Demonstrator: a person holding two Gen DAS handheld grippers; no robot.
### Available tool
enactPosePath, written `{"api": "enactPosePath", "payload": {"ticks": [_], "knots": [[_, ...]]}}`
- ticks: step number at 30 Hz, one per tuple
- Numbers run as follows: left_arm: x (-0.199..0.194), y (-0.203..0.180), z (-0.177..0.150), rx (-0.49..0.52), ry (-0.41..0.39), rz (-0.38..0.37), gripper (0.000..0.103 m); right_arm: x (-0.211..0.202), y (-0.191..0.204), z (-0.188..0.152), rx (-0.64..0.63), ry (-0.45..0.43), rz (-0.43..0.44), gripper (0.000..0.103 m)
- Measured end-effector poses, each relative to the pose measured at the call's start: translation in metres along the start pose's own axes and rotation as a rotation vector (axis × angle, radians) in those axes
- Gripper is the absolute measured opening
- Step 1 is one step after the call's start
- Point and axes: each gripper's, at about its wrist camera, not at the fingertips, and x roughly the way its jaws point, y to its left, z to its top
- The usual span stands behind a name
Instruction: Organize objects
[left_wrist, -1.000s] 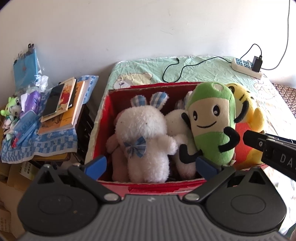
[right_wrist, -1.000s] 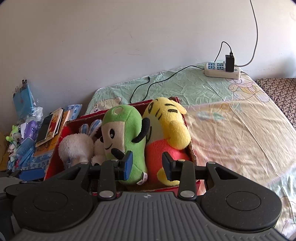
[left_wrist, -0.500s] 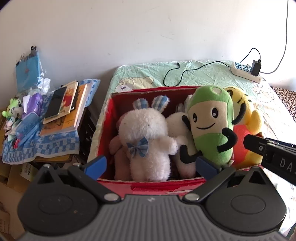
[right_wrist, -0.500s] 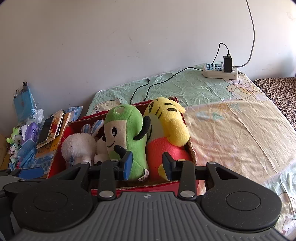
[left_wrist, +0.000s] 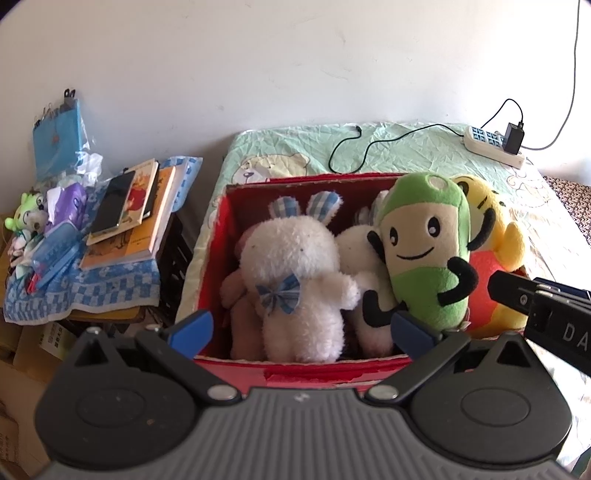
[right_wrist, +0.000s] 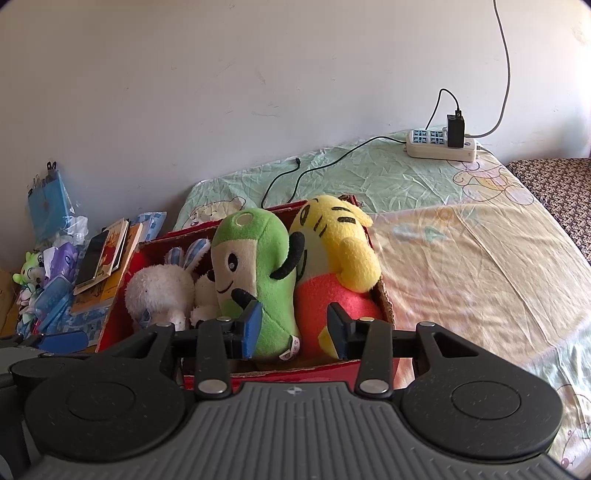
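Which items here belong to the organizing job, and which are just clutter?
Job:
red box
white bunny plush
green plush
yellow tiger plush
both grippers, open and empty

Lying about:
power strip
black cable
books
phone

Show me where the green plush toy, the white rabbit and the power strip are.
green plush toy (left_wrist: 424, 254), left wrist view, its face.
white rabbit (left_wrist: 295, 254), left wrist view, its head.
power strip (right_wrist: 439, 146), right wrist view, its top.
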Motion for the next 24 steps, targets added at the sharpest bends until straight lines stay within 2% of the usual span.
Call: {"api": "enactPosePath", "payload": {"ticks": [16, 24], "knots": [[0.005, 0.008, 0.003, -0.034, 0.017, -0.036, 0.103, 0.01, -0.003, 0.006, 0.005, 0.045, 0.002, 0.043], [0.001, -0.002, 0.007, -0.031, 0.005, -0.014, 0.103, 0.009, -0.007, 0.012, -0.025, 0.044, 0.004, 0.047]]}}
